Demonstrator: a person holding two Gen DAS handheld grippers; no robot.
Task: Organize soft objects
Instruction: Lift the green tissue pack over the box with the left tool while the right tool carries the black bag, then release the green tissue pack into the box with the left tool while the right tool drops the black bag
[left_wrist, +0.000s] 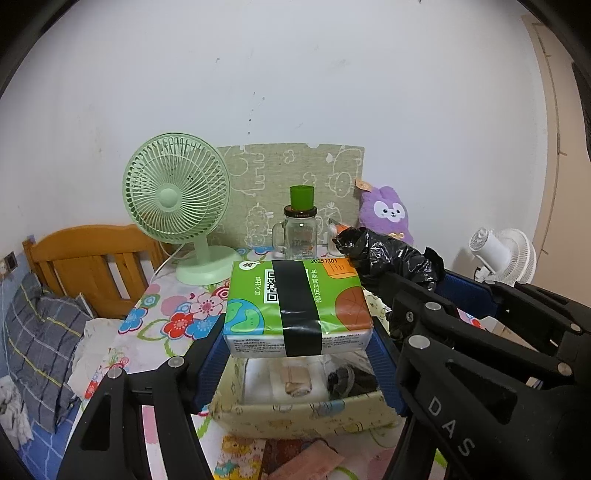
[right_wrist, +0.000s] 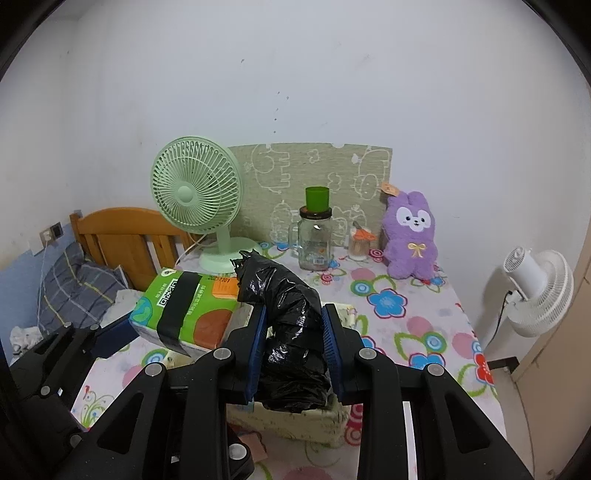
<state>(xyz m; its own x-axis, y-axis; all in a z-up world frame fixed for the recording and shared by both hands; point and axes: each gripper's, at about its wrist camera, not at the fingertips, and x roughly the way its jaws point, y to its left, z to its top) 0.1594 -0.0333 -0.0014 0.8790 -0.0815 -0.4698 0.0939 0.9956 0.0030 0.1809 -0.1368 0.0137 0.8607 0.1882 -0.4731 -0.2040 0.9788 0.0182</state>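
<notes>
A: What is the left hand-held gripper (left_wrist: 297, 354) holding now?

B: It is clamping the green tissue pack (left_wrist: 297, 302) between its blue pads, one pad on each short end. The pack's long axis is lying across the fingers, and it is hanging just above the fabric storage box (left_wrist: 306, 410) on the desk (right_wrist: 406, 317).

A: And the right hand-held gripper (right_wrist: 293, 354)?

B: It is squeezing the black plastic bag bundle (right_wrist: 291, 325), with the fingers almost together. The bundle's long axis is running forward along the fingers, and it is also hanging over the box, right of the pack.

A: Which one is nearer to the opening?

B: I am judging the left one, because the open box is lying directly below its pack. The next move is probably going straight down.
</notes>
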